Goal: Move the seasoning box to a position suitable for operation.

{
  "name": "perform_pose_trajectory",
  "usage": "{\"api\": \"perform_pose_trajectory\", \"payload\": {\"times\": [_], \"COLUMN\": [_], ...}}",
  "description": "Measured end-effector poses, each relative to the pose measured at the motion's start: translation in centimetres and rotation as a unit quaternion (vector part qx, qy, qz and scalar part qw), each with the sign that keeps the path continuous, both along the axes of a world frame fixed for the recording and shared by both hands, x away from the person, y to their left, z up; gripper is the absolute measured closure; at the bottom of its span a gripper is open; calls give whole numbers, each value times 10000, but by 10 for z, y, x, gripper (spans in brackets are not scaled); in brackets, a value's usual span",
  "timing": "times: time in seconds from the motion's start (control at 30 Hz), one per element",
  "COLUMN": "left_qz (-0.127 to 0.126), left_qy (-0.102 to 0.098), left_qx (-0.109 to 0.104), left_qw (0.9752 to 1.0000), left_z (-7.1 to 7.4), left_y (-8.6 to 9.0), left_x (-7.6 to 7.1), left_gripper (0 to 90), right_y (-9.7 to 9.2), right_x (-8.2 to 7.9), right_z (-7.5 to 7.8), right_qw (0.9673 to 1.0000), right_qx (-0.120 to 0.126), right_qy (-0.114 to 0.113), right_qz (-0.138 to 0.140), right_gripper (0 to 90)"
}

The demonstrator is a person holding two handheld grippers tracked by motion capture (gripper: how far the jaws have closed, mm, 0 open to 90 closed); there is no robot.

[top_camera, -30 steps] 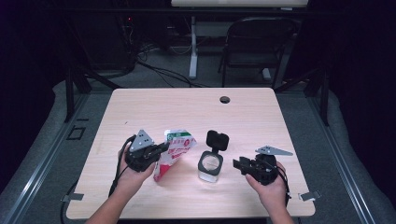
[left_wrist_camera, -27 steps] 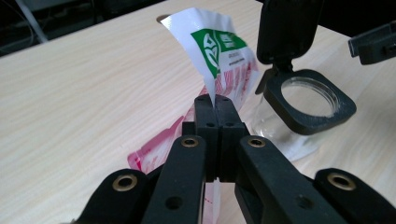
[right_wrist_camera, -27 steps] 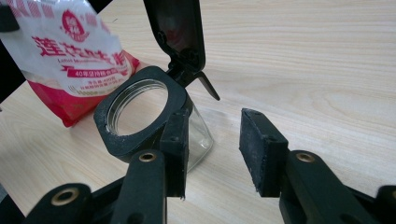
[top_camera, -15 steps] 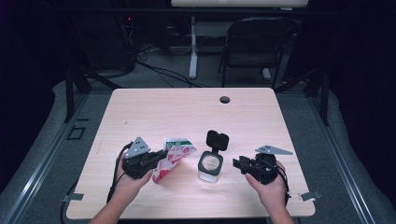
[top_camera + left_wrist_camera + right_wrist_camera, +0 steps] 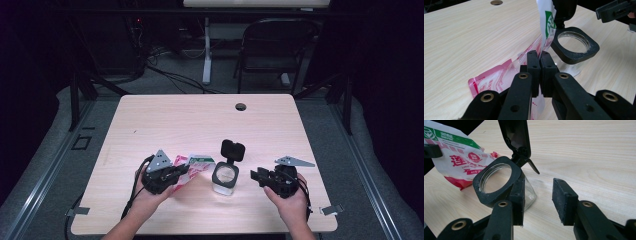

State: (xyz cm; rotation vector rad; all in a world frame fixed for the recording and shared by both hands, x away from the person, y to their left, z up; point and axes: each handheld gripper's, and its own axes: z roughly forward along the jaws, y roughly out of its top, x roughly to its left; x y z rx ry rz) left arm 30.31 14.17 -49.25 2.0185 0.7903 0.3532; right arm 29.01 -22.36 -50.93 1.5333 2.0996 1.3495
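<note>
Wide tabletop (image 5: 200,120) of pale wood, bare but for a cable hole far beyond both tools. Glass jar (image 5: 224,179) with black square collar standing upright between the two, hinged lid (image 5: 233,150) flipped up and back, mouth open to the ceiling: likely ready for filling. Red, white and green pouch (image 5: 192,167) just ahead of the left hand-held gripper (image 5: 184,172), one end resting on the wood, the other lifted and leaning toward the jar mouth; probably raised that way for tipping the contents in. Left hand-held gripper clamped on the pouch's clear edge (image 5: 534,53), pads pressed together with only film between, after easing a hair within the last half second. Right hand-held gripper (image 5: 256,175) parked just beside the jar, apart and gripping nothing, left pad (image 5: 517,200) close in front of the glass wall; seemingly poised for steadying the jar during pouring.
</note>
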Motion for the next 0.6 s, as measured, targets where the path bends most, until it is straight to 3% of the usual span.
{"api": "perform_pose_trajectory", "payload": {"times": [0.27, 0.43, 0.6], "left_qz": [2, 11, 85], "left_qy": [-8, -96, -14], "left_qx": [40, 193, 218], "left_qw": [10000, 9998, 9997], "left_z": [-8, -15, -23], "left_y": [-7, -11, -15], "left_x": [-1, -3, -3], "left_gripper": [769, 699, 635], "right_y": [0, 2, 2], "right_x": [1, 1, 1], "right_z": [0, -1, 0], "right_qw": [10000, 10000, 10000], "right_qx": [-3, -13, 11], "right_qy": [2, -11, -16], "right_qz": [11, 25, 28], "right_gripper": [630, 630, 630]}}
